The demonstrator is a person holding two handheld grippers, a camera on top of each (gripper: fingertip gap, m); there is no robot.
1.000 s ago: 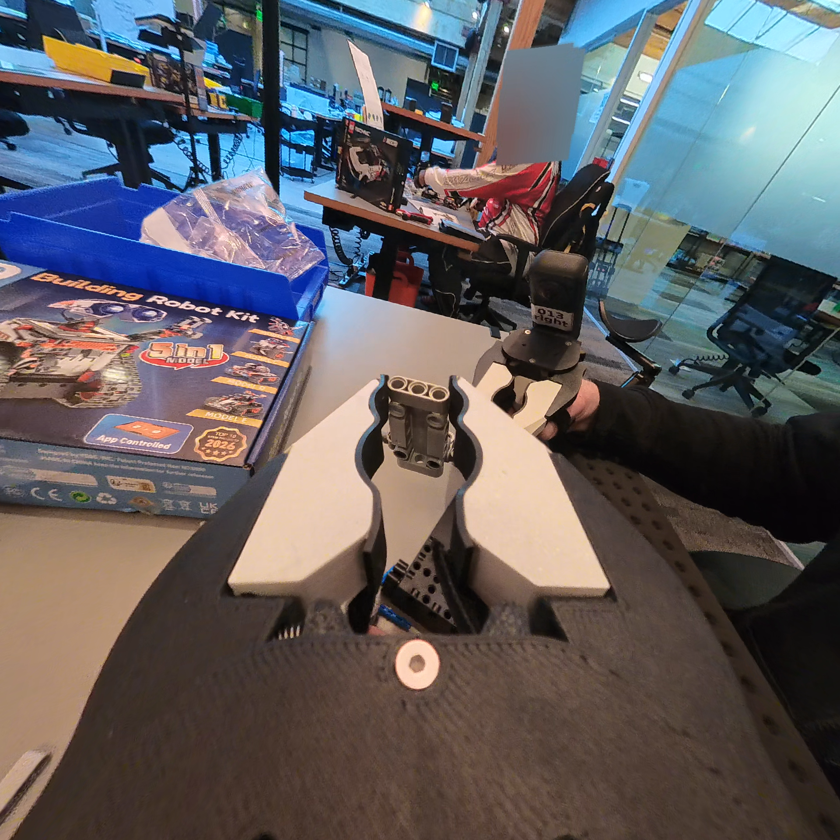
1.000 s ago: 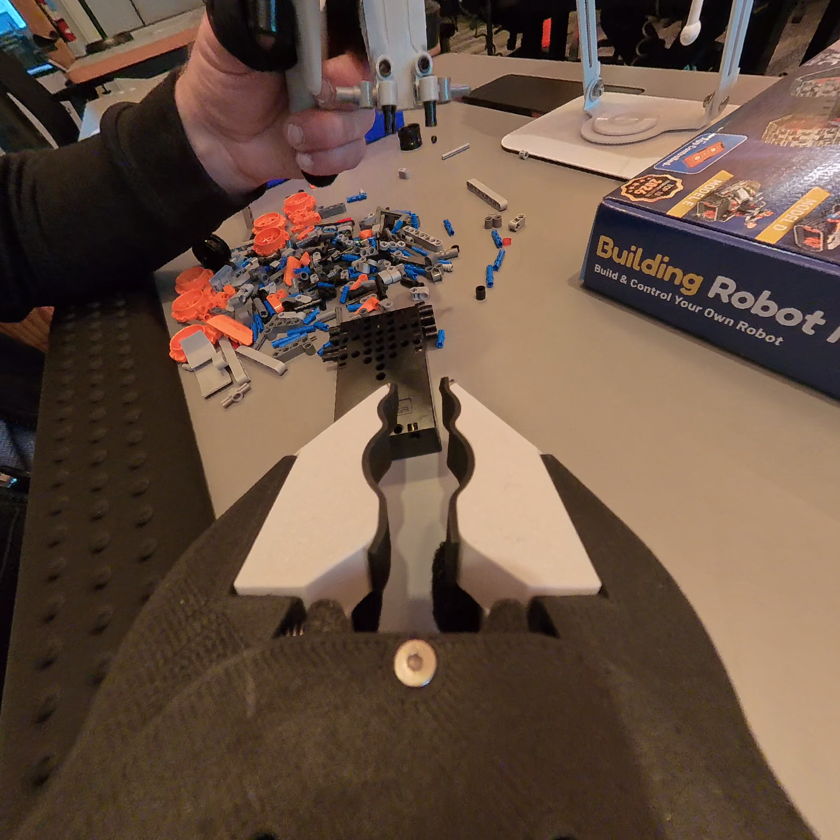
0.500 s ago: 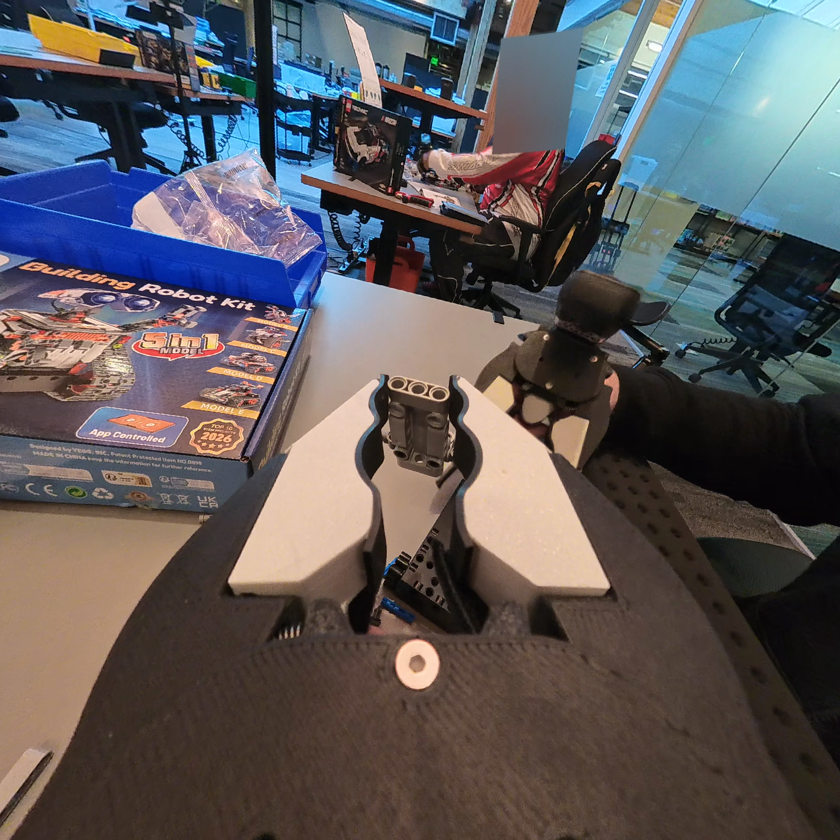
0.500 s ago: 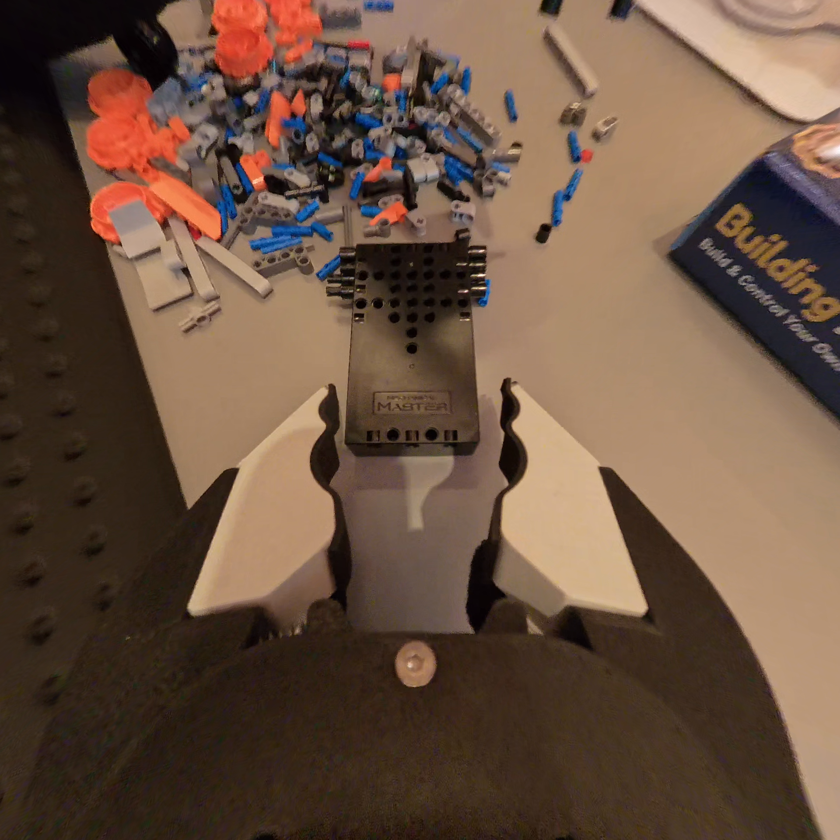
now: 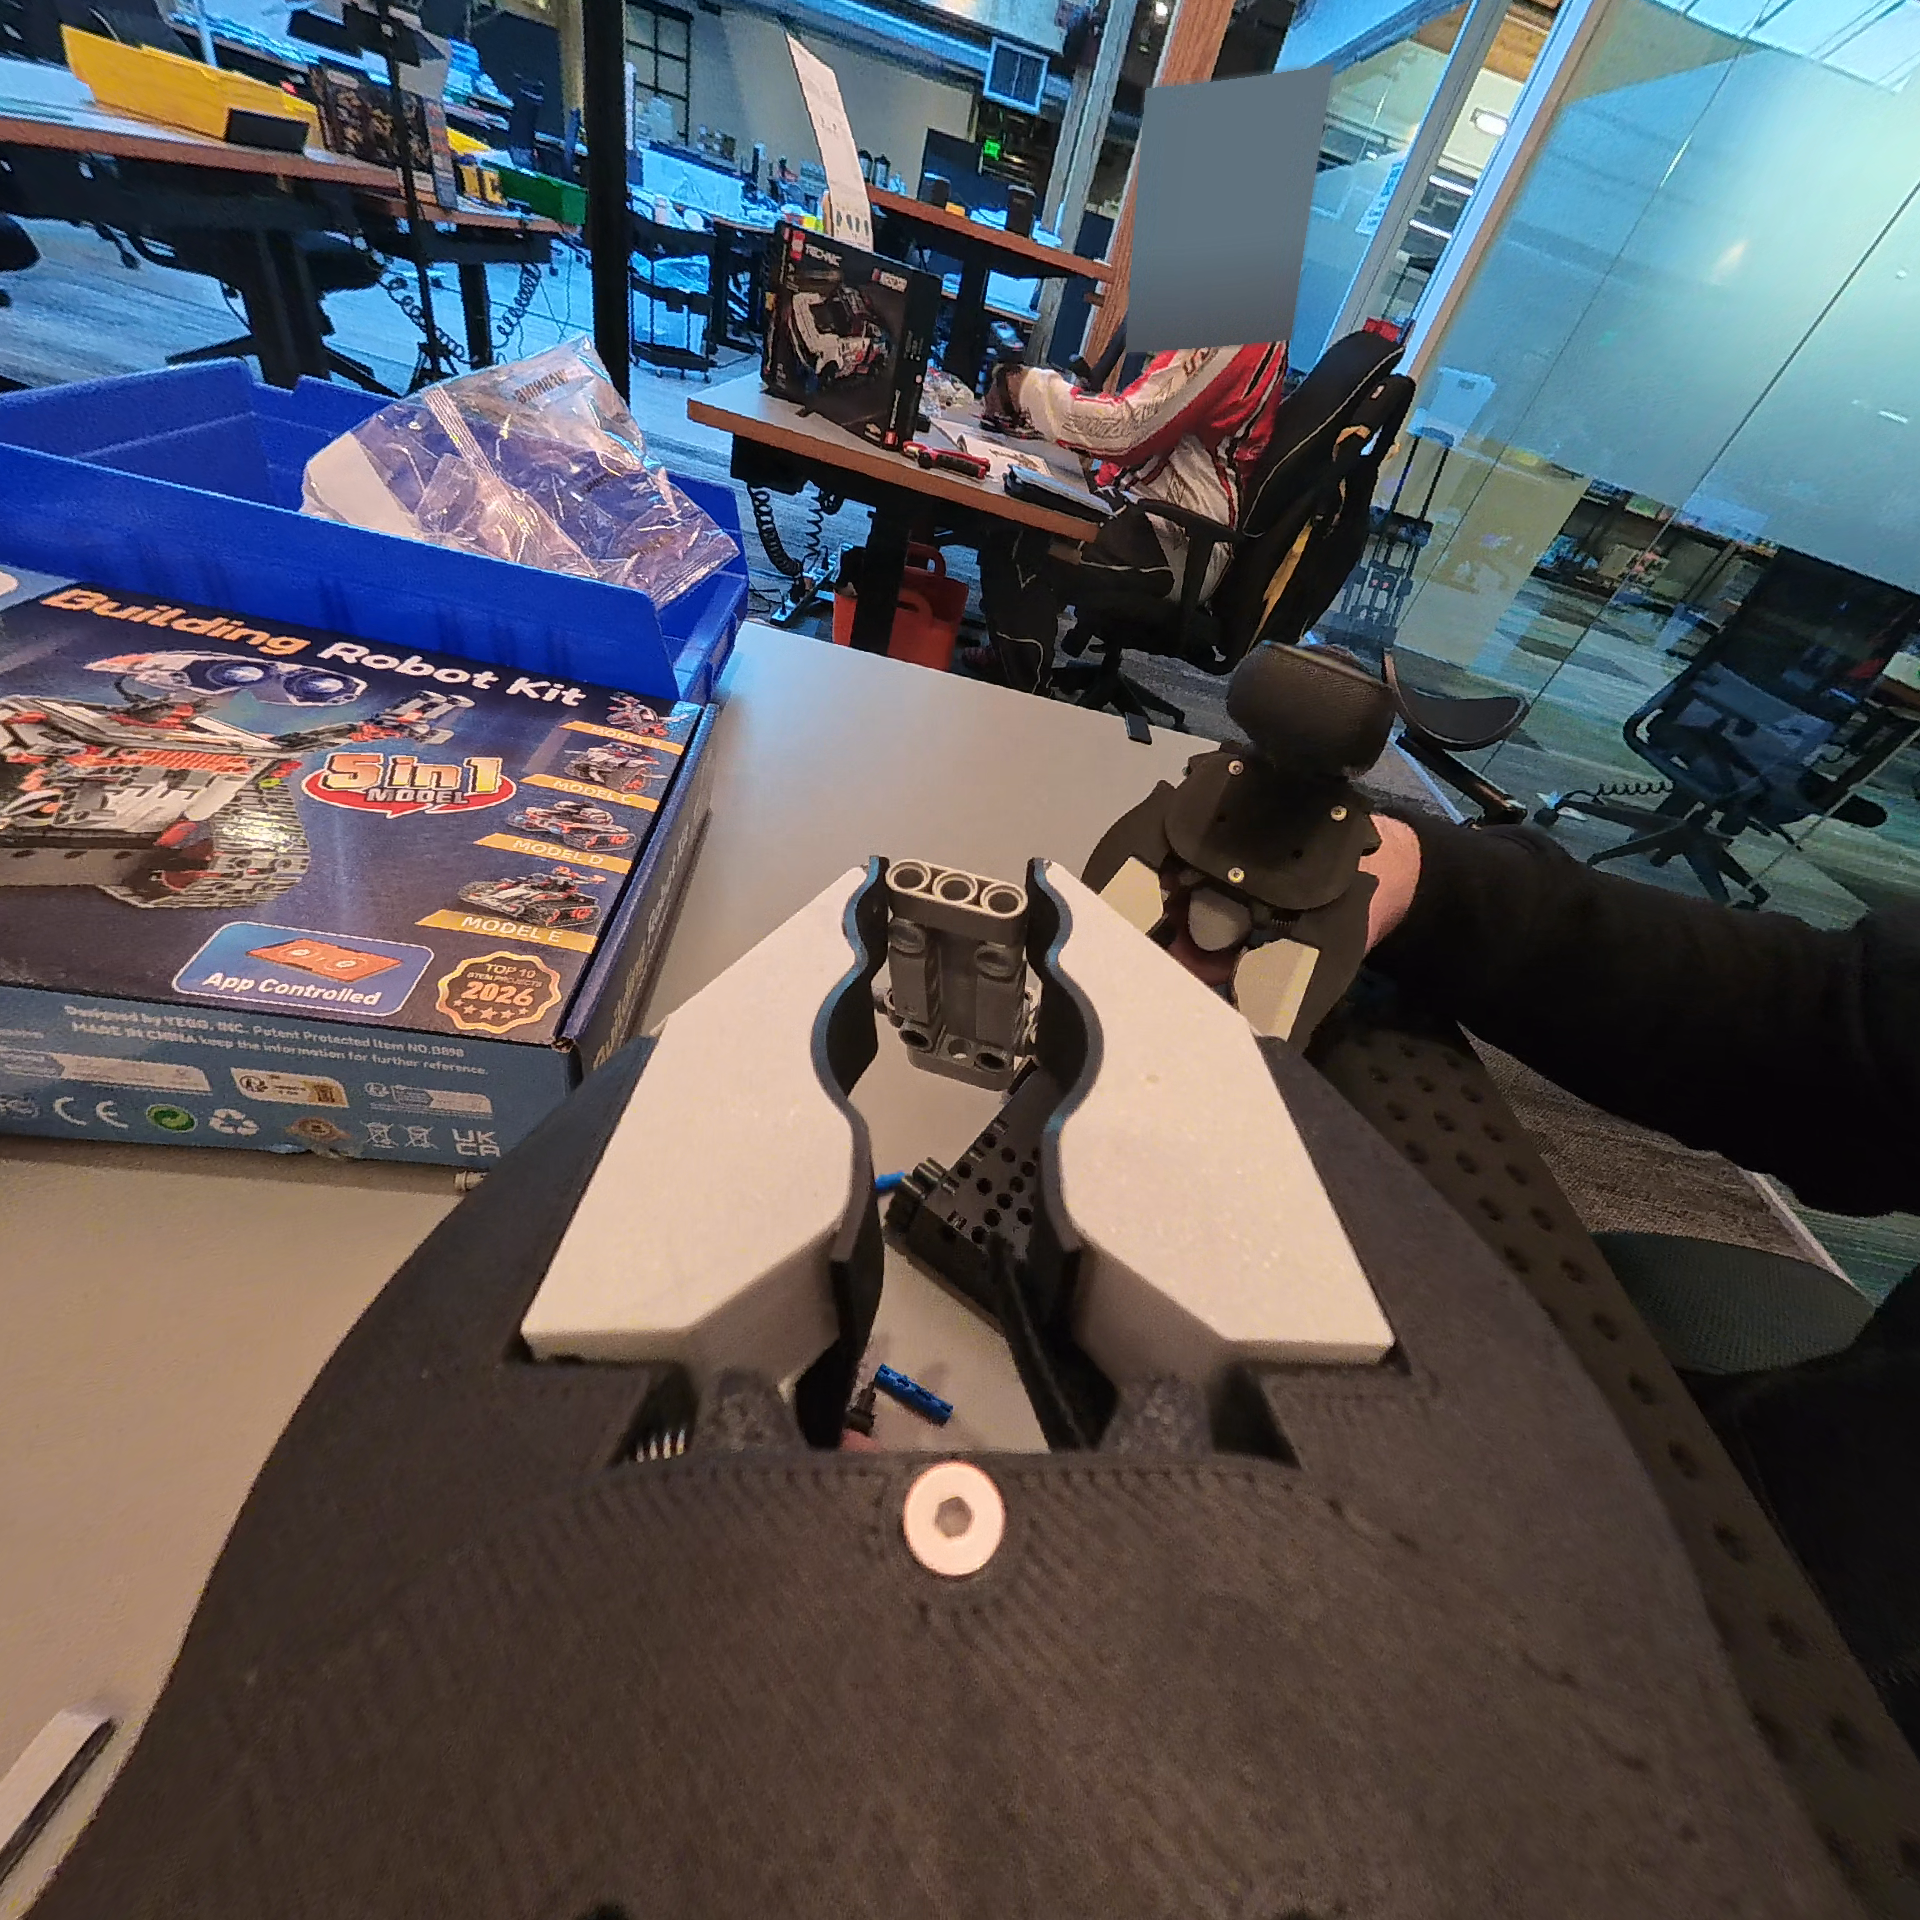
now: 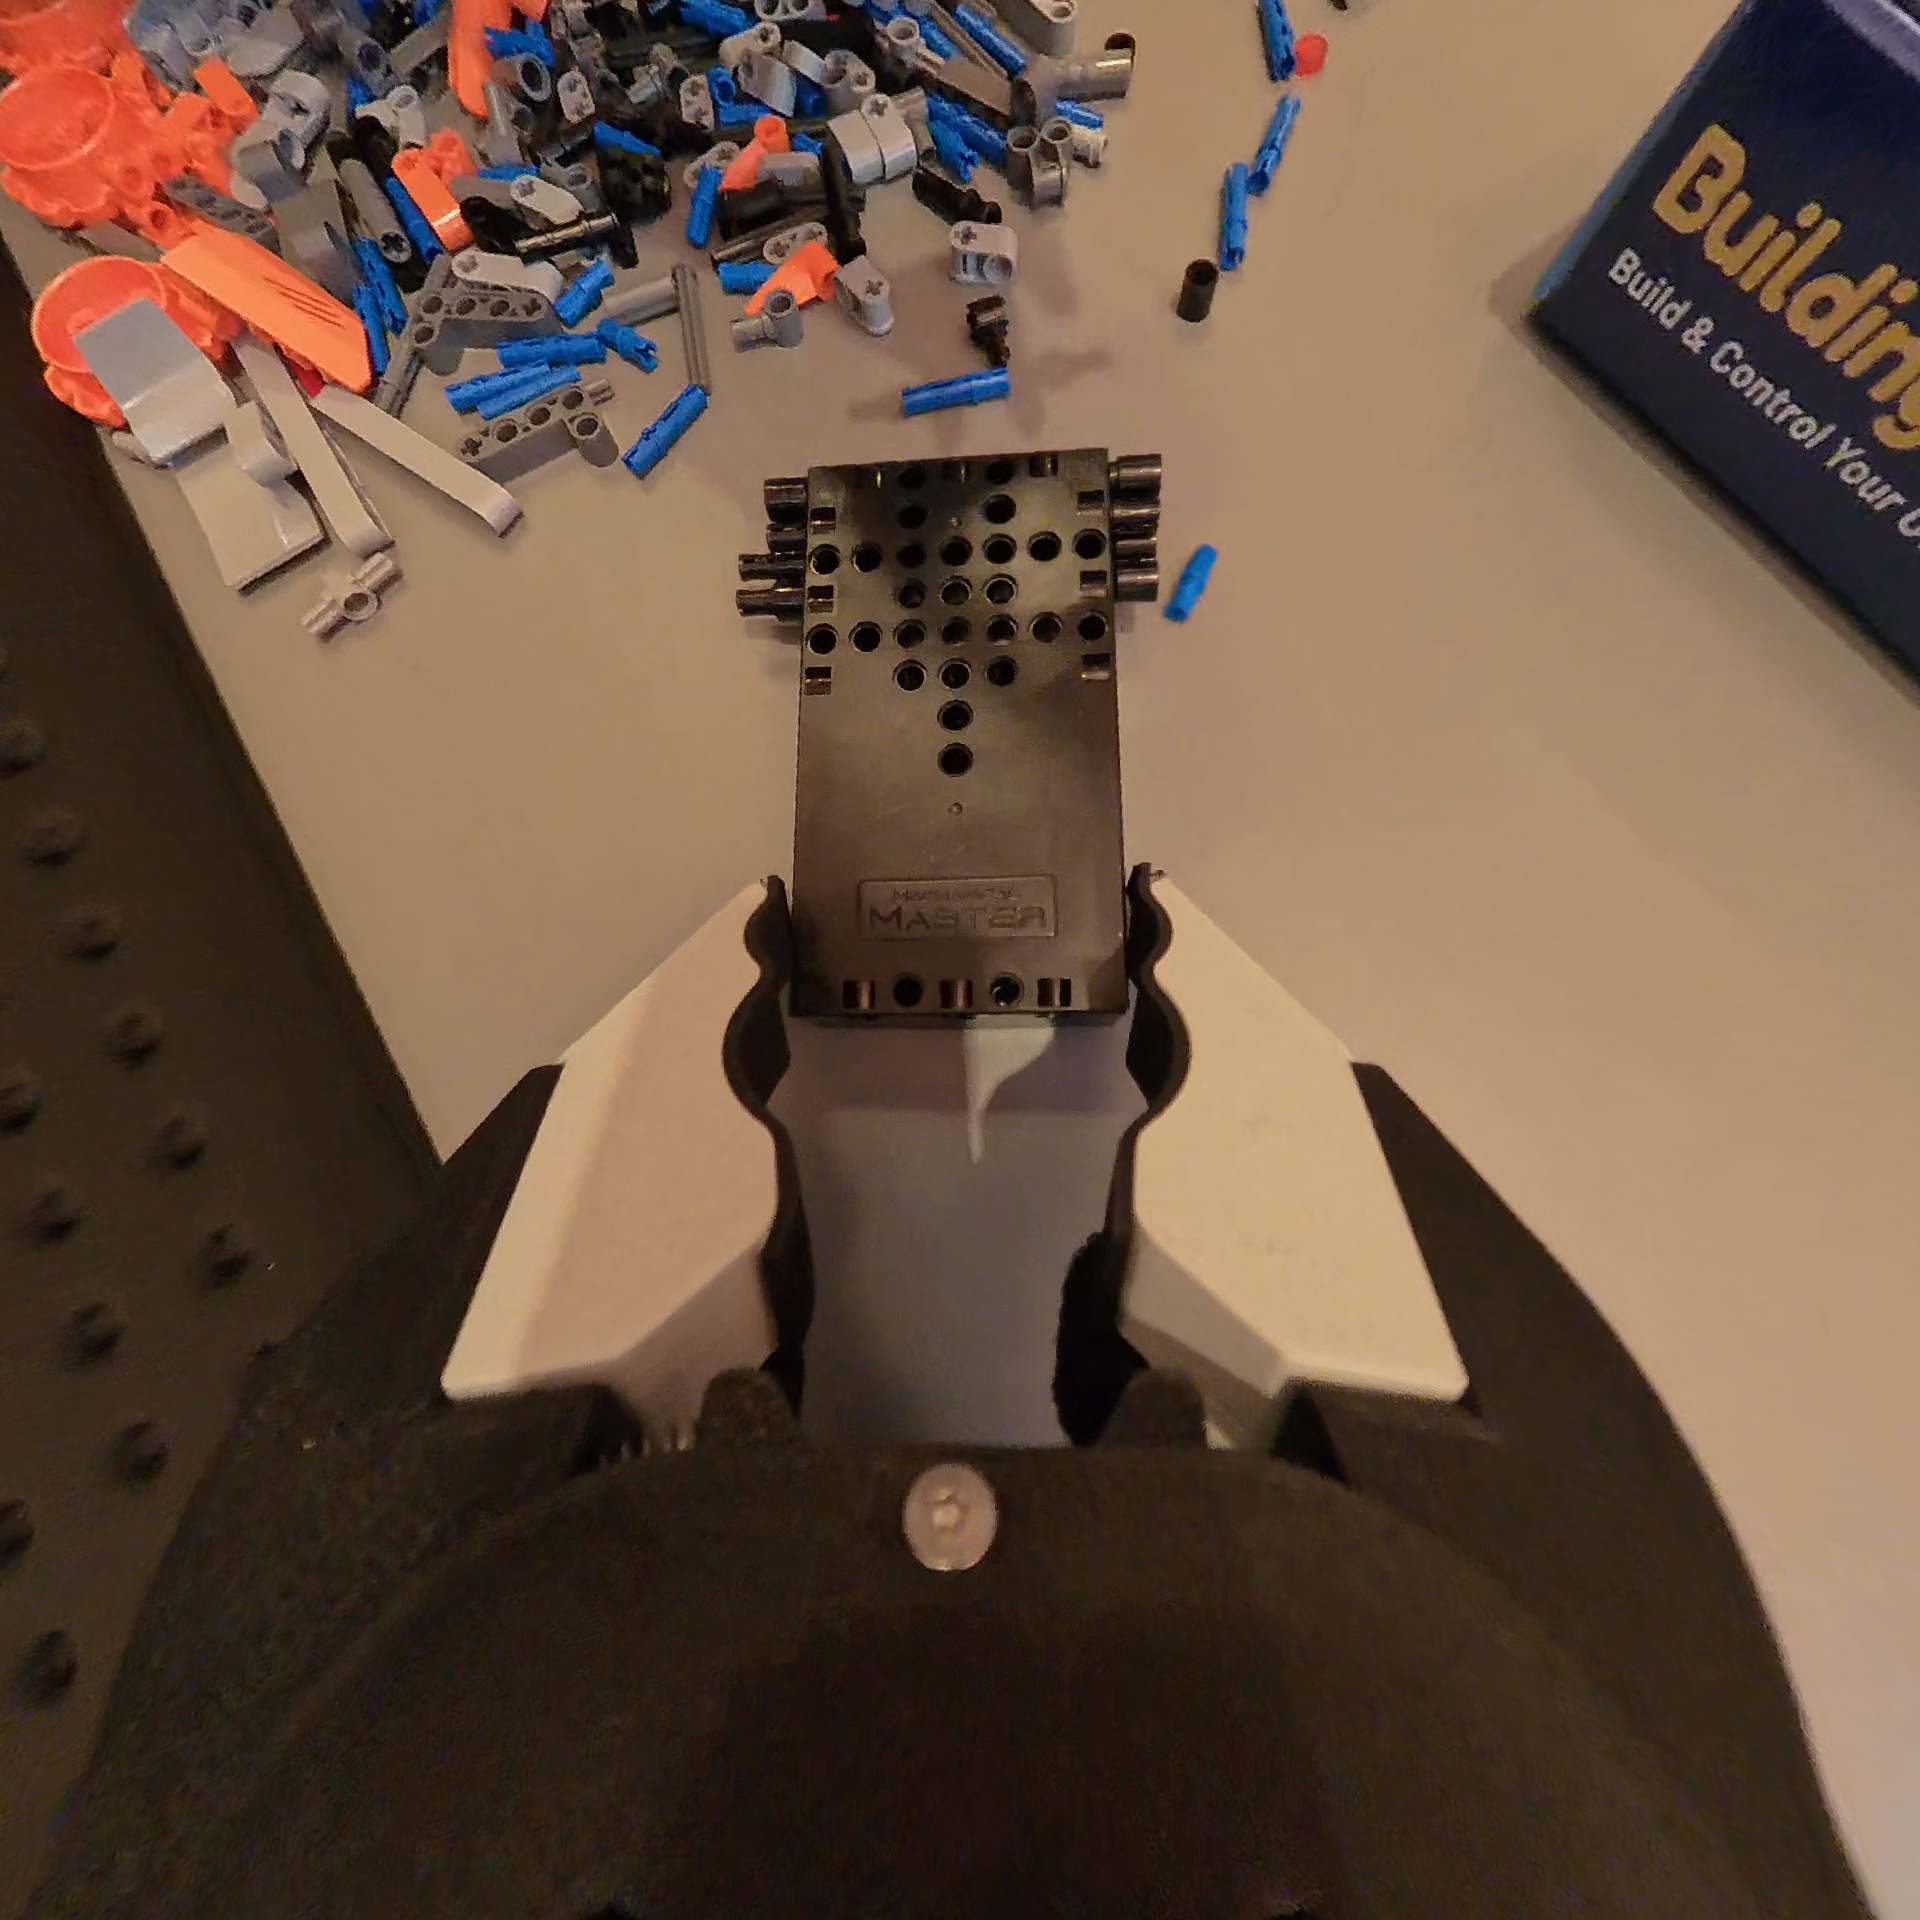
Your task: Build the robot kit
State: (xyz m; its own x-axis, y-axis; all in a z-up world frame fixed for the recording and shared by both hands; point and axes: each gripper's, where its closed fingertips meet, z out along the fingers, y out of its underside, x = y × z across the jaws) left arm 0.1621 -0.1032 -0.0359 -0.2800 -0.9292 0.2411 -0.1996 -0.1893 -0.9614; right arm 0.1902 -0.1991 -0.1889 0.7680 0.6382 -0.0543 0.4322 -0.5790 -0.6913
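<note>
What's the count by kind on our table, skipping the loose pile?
Grippers: 2 (left gripper shut on the grey piece, right gripper straddling the black block's near end)
Grey piece: 1
Black block: 1
Kit box: 1
Blue bin: 1
Total: 6

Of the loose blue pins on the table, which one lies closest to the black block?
The lone blue pin just right of the black block, beside its side pegs. The other blue pins lie farther up, in or near the parts pile.
</note>
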